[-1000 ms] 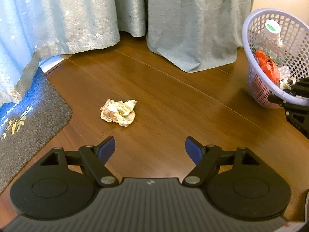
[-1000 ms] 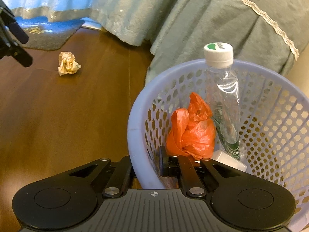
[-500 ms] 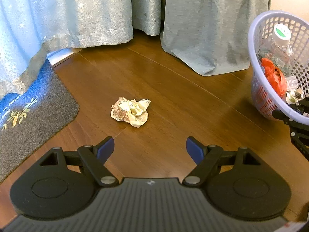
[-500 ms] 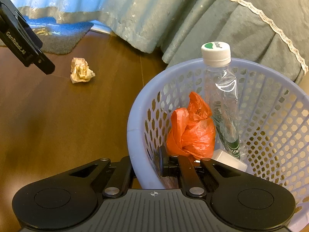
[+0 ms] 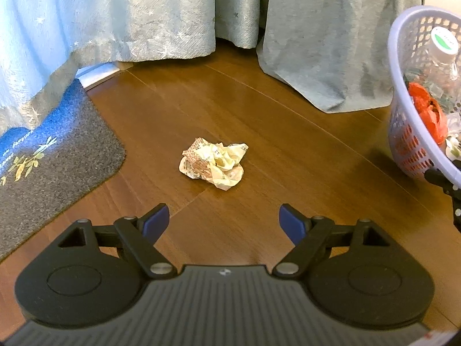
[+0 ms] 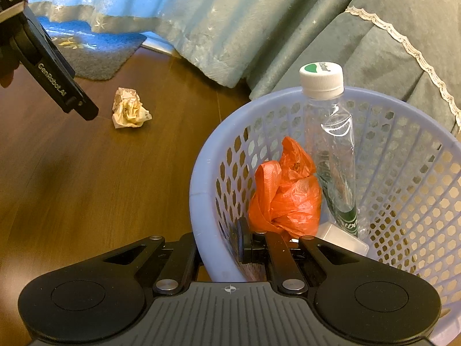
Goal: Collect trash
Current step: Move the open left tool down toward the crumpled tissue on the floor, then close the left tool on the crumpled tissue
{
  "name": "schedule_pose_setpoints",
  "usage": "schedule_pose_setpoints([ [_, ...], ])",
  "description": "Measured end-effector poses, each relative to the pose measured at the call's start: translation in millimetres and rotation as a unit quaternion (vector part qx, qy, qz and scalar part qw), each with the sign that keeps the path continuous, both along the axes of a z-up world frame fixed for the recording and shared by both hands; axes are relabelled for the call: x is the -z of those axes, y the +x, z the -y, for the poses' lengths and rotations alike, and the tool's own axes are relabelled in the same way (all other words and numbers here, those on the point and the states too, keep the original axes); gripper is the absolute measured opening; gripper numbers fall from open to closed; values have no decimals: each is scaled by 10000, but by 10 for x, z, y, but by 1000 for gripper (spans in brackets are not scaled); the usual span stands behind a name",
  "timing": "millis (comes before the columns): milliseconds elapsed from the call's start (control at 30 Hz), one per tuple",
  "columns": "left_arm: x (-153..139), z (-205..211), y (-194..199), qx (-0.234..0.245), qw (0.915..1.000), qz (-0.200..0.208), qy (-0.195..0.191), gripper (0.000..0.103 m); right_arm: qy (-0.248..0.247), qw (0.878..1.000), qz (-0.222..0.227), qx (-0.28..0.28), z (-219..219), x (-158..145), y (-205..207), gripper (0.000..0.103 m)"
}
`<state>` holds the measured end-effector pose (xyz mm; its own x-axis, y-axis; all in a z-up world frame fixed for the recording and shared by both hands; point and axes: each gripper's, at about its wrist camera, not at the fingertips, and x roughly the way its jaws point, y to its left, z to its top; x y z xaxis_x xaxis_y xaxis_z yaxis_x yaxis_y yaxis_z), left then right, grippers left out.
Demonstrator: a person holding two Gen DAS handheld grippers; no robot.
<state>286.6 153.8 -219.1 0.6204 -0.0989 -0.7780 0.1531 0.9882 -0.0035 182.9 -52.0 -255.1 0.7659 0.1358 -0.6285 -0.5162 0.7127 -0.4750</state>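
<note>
A crumpled paper wrapper [image 5: 213, 163] is seen lying on the wood floor [image 5: 288, 150], dead centre of the left wrist view and just above the gap between the jaws. The left gripper [image 5: 224, 225] is empty, its blue pads [image 5: 155, 223] spread wide and opening further, nothing between them yet. A grey and blue mat [image 5: 54, 150] sits at the left edge, curtains [image 5: 161, 14] hang across the top.

Over in the right wrist view, the right gripper [image 6: 222, 245] is clenched on the near rim of the lavender basket [image 6: 198, 178], one finger outside the wall and one inside. In the basket an orange plastic bag [image 6: 288, 199] and a clear bottle [image 6: 331, 144] with a white cap are packed. The same wrapper [image 6: 129, 112] shows up in the upper left of that frame, well apart from the basket, with the left gripper's arm [image 6: 52, 77] poking in beside it.
</note>
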Motion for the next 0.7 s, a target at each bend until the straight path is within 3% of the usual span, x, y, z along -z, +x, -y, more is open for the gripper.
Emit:
schedule_pose_setpoints([
  [533,339,-126,379,-157,9994,305,-83,83,-30,9998,192,-5,-136,125,-9,7],
  [700,355,-147,543,-152,9992,358,-118,74,-44,9997,235,-66,-132,160,-56,7],
])
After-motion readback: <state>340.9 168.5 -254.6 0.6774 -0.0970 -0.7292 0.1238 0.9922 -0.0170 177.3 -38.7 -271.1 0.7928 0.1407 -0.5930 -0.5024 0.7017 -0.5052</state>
